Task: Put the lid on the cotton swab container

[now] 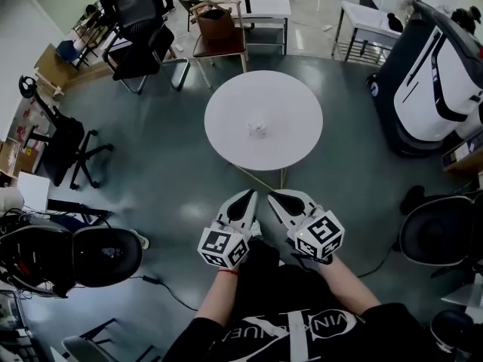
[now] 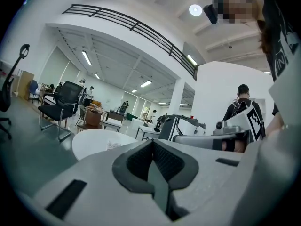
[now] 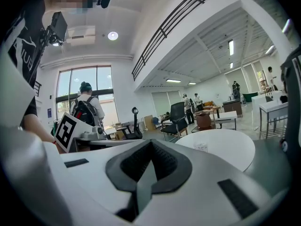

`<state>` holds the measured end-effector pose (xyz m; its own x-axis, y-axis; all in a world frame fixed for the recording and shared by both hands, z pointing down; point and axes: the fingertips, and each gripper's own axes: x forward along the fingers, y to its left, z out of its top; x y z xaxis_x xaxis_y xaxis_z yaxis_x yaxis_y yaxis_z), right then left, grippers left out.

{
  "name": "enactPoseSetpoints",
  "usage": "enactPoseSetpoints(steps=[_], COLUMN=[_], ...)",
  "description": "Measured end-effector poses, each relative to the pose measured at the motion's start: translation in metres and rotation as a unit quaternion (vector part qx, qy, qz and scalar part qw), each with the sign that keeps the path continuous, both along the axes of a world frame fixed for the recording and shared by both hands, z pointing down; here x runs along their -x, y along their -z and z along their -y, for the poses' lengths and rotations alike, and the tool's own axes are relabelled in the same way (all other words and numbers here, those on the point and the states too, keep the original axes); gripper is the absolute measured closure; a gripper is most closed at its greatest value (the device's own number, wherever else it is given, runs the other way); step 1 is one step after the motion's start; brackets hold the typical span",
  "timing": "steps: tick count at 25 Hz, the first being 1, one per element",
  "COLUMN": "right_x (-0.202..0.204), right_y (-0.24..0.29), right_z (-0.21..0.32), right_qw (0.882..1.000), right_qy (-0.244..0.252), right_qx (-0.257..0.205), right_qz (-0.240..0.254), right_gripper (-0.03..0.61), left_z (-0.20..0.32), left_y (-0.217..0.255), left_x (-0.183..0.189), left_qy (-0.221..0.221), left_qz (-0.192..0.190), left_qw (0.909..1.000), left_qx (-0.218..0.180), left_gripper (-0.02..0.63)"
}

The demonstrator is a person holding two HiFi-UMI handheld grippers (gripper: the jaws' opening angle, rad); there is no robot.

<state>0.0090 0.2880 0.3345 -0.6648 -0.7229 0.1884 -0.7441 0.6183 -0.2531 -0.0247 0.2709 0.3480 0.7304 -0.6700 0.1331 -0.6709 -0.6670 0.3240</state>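
The person is standing back from the round white table (image 1: 226, 138), which is sitting in the upper middle of the head view, and is holding both tools low in the lower middle of the frame, well apart from it. The left gripper (image 1: 247, 197) is pointing up the frame toward the table with its jaws pressed together and nothing between them; its own view is showing the dark pads meeting along one line. The right gripper (image 1: 278, 196) is lying just beside it, on its right, likewise closed on nothing, with its tips angling slightly toward the other's. The cotton swab container (image 1: 257, 128) is resting alone near the middle of the tabletop as a small, pale, clear thing. It is too small to tell whether its lid is on or lying apart. In both gripper views the table is showing beyond the jaw tips, with the container as a speck on it. A wooden chair (image 1: 219, 44) carrying a brown bag (image 1: 216, 23) is standing just beyond the table toward the top of the head view, black office chairs (image 1: 139, 47) are filling the upper left, and a large white-and-black machine (image 1: 434, 81) is occupying the right edge — all on the grey-green floor (image 1: 166, 164).
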Motion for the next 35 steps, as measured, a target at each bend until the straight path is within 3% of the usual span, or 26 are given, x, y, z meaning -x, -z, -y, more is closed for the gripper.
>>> enactPoseSetpoints(steps=[11,23,35], right_x=[0.017,0.031,0.037], right_y=[-0.017,-0.037,-0.052], right_z=[0.080,0.176,0.210], right_qw=[1.000,0.998,0.995], right_qy=[-0.010,-0.047,-0.068], right_qx=[0.020,0.044,0.068], right_qz=[-0.001,-0.011,-0.018], right_gripper=[0.577,0.577,0.577], left_z=[0.081,0.178,0.211], left_y=[-0.017,-0.035,-0.054], left_x=[0.015,0.026,0.027], left_qy=[-0.015,-0.060,-0.093], left_qz=[0.002,0.002,-0.002], left_qw=[0.9997,0.9975,0.9939], left_qx=[0.020,0.036,0.058], left_gripper=[0.606,0.606,0.606])
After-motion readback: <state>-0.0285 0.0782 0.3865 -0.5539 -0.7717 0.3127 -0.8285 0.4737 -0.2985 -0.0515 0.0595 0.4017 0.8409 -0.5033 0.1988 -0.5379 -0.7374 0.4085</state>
